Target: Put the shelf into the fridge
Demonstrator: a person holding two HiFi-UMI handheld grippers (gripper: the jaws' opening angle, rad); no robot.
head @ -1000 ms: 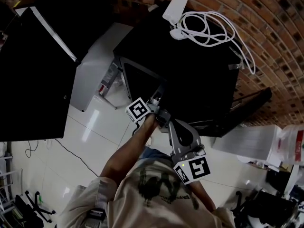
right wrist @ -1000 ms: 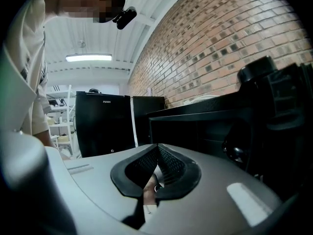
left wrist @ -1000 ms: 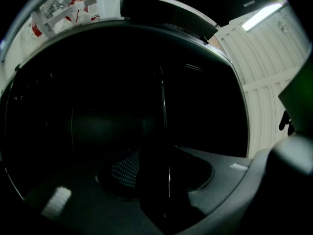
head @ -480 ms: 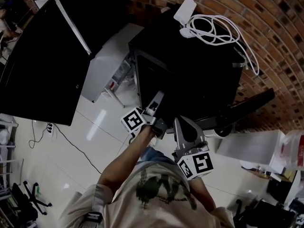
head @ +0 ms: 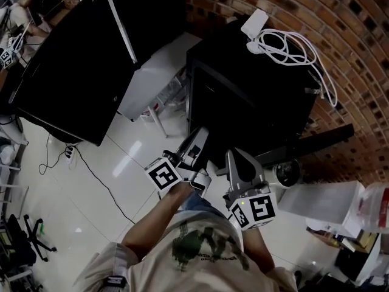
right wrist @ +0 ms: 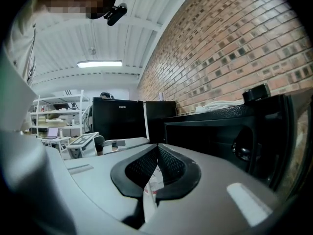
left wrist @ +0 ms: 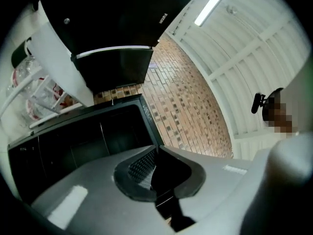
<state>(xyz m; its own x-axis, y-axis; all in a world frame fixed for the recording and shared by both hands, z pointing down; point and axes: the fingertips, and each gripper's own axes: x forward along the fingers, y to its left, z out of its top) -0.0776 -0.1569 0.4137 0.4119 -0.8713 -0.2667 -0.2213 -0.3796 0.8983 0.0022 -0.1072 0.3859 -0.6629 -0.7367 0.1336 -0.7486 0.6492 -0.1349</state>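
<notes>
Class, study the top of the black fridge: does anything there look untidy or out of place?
Yes. A white cable lies in a loose tangle with its white adapter on the fridge top, and one strand trails over the edge beside the brick wall, where it could snag.

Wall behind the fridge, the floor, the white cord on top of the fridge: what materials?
Wall: red-brown brick, matt, with pale mortar joints showing. Floor: probably glazed white tile, glossy; it mirrors light and shows thin joint lines. Cord: likely plastic- or rubber-sheathed cable, smooth white, lying in loose coils on the fridge.
</notes>
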